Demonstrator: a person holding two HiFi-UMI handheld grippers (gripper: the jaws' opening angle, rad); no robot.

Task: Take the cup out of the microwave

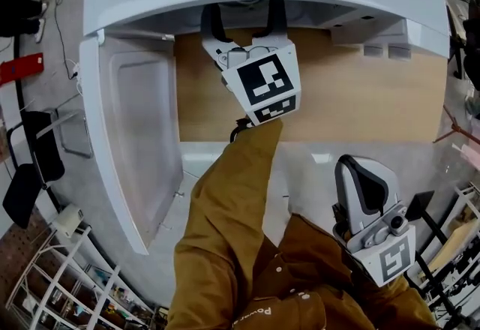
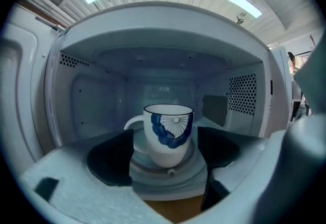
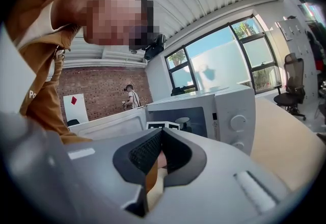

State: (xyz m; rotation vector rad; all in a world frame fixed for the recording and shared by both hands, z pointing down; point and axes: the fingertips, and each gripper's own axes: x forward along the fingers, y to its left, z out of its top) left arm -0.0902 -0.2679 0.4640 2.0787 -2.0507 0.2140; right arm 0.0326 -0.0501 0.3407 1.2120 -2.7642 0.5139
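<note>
The cup point(image 2: 168, 134) stands upright on the glass turntable point(image 2: 170, 177) inside the microwave point(image 2: 244, 65), straight ahead of the left gripper point(image 2: 164, 154) and centred on the gap between its jaws. Those jaws are spread wide, one dark pad on each side of the cup; neither touches it, and it looks to sit a little beyond their tips. Its long axis is vertical, across the gripper's nearly level reach, and its handle point(image 2: 133, 123) points to the gripper's left. It is glazed white ceramic, smooth and likely slippery, tapering toward the base, with a dark rim and a blue fan pattern. The cavity walls are grey, perforated at the sides. The right gripper point(image 3: 159, 149) is held back near the person's body, well apart from the microwave, with its ribbed jaws pressed together and empty. The left one is plainly nearer.
</note>
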